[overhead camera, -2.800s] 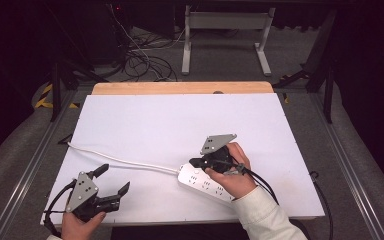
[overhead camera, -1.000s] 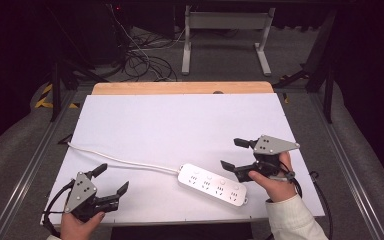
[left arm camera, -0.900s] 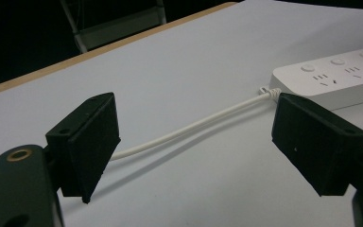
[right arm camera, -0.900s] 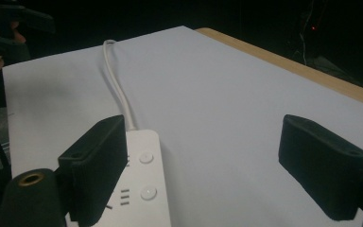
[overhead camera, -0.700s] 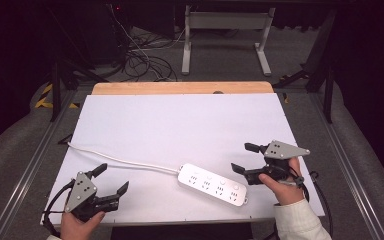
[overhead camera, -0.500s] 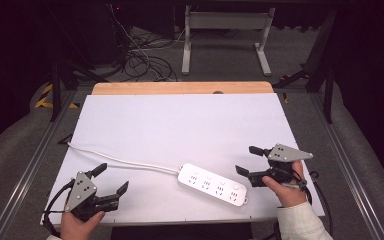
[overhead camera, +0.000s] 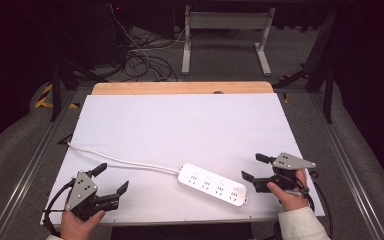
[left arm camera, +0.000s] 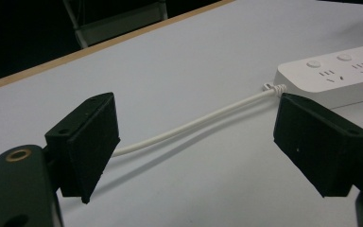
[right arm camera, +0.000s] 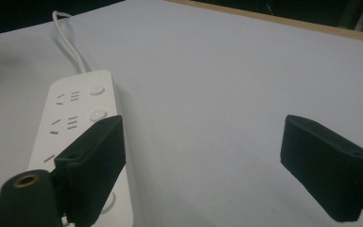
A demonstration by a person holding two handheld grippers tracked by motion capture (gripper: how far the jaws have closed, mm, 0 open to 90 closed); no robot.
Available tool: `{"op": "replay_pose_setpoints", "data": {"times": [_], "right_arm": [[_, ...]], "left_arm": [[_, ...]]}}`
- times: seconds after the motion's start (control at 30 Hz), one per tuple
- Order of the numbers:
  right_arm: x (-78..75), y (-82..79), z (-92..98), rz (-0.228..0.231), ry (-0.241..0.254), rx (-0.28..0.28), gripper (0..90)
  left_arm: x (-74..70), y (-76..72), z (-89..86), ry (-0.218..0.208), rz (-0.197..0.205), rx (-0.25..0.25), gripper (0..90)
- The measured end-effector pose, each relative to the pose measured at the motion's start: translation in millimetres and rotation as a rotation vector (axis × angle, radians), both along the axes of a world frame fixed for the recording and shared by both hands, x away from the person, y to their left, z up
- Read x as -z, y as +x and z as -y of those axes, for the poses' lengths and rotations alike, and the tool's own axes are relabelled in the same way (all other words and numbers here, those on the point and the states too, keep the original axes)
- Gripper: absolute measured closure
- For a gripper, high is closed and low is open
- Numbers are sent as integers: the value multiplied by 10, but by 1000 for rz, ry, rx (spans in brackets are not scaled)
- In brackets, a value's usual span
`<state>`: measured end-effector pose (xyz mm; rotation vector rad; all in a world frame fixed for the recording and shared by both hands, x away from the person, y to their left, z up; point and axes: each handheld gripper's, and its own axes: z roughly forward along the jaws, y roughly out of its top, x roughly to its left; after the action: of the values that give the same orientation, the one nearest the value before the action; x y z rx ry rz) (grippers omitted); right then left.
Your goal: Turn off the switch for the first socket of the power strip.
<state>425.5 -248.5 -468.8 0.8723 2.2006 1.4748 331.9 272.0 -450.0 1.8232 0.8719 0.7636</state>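
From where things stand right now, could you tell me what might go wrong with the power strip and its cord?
The power strip lies close to the near edge of the white board; a careless nudge from the open right gripper could push it off. Its white cord trails across the board to the left edge, passing just ahead of the open left gripper, so a forward sweep there might snag it and drag the strip.

No legible txt, brands or nos.; power strip [overhead camera: 212, 183] prob. unmarked.
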Motion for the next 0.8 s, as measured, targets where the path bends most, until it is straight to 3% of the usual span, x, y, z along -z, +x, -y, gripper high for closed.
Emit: {"op": "replay_pose_setpoints", "data": {"times": [0.43, 0.67, 0.8], "right_arm": [[130, -69, 43, -28, -17, 6, 151], [172, -70, 42, -39, -16, 6, 148], [123, -85, 41, -10, -1, 18, 148]], "left_arm": [[16, -6, -38, 2, -15, -3, 144], [28, -10, -77, -29, -21, -11, 142], [29, -5, -46, -1, -8, -1, 143]]}}
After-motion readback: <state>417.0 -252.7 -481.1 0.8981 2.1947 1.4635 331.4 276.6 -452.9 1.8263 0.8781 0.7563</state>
